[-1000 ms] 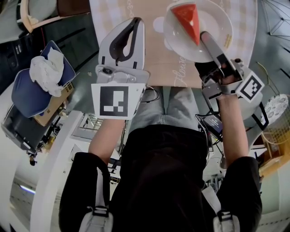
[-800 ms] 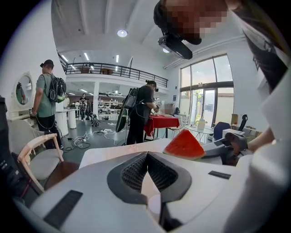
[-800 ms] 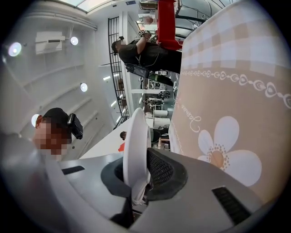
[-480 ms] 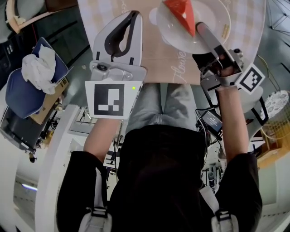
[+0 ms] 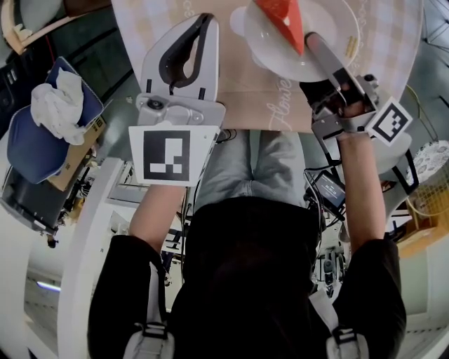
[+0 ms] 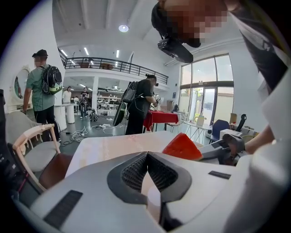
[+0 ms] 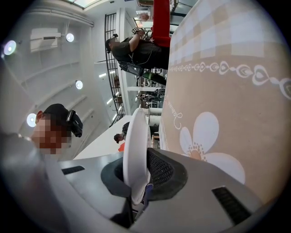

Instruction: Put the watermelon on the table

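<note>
Just one watermelon slice (image 5: 282, 19) sitting on the white plate (image 5: 331, 21)
My right fingers (image 5: 320, 54) are clamped on the plate's rim above the table (image 5: 245, 105), near its front edge; my left fingers (image 5: 210, 56) are closed together, holding nothing.

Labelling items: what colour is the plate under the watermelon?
White; the plate shows best in the head view.

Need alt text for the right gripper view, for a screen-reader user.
The right gripper is clamped on the rim of a white plate, which is seen edge-on. A beige checked tablecloth with a white flower print fills the right side. A sliver of red watermelon shows just past the plate's edge.
</note>
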`<action>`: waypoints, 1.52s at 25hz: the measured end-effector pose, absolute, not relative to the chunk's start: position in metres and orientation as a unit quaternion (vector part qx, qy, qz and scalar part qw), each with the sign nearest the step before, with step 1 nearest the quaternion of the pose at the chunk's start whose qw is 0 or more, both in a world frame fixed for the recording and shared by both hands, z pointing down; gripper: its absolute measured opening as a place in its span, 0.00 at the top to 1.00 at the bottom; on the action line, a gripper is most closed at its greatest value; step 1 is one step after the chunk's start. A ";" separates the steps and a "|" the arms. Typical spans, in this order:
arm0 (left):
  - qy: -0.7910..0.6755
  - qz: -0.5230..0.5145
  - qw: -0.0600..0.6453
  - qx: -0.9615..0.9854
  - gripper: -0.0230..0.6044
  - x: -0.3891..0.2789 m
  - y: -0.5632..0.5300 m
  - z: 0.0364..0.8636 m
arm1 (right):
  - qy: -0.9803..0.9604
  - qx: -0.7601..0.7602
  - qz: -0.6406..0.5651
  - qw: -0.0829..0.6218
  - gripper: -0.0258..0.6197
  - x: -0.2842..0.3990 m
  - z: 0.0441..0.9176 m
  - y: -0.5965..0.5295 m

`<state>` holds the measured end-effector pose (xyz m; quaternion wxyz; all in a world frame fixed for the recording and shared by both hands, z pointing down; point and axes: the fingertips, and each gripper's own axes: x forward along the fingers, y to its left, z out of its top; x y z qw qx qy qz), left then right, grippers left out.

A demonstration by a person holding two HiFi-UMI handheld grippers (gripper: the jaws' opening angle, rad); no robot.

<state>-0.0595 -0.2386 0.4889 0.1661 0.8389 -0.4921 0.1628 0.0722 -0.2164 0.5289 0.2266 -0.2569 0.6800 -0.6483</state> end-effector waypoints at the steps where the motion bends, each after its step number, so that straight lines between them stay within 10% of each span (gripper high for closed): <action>1: -0.492 0.163 0.166 0.839 0.95 -0.060 -0.239 0.491 | 0.679 -0.258 -0.649 0.226 0.92 0.073 0.531 -0.217; 38: -0.495 0.180 0.206 0.825 0.95 -0.059 -0.232 0.545 | 0.622 -0.298 -0.703 0.173 0.92 0.069 0.594 -0.222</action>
